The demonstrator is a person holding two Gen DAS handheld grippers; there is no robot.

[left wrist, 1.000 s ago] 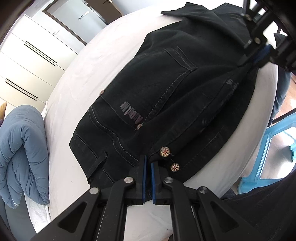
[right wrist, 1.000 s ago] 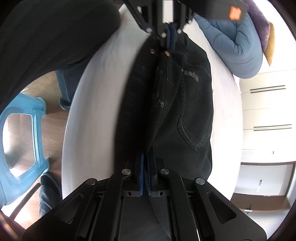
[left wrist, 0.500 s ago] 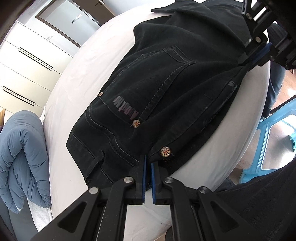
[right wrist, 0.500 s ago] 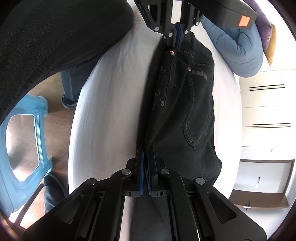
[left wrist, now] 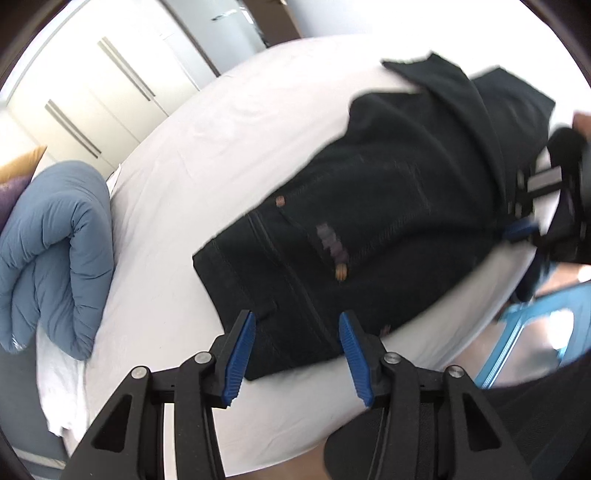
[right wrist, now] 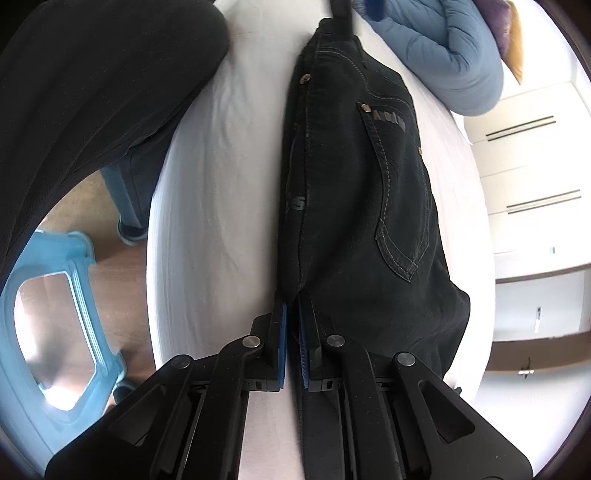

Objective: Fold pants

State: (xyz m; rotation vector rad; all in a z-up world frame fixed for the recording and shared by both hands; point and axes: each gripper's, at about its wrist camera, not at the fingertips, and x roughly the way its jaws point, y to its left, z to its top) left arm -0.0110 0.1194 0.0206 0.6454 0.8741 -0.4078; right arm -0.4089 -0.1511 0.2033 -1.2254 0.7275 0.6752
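Observation:
Black jeans (left wrist: 369, 221) lie folded lengthwise on the white bed (left wrist: 221, 147), back pocket and rivets facing up. My left gripper (left wrist: 295, 350) is open and empty, just above the waistband end. My right gripper (right wrist: 292, 332) is shut on the folded edge of the jeans (right wrist: 351, 184) near the crotch, at the bed's side. It also shows in the left wrist view (left wrist: 521, 229) at the far right, its blue pads on the fabric. The pant legs run out of sight behind the right gripper.
A rolled blue duvet (left wrist: 55, 251) lies at the head of the bed, with a purple and yellow pillow (right wrist: 506, 33) beyond it. A light blue plastic stool (right wrist: 48, 314) stands on the wood floor beside the bed. White wardrobes (left wrist: 92, 103) line the wall.
My left gripper has opened, let go of the waistband and drawn back a little. The jeans now lie flat on the bed. The right gripper keeps its hold.

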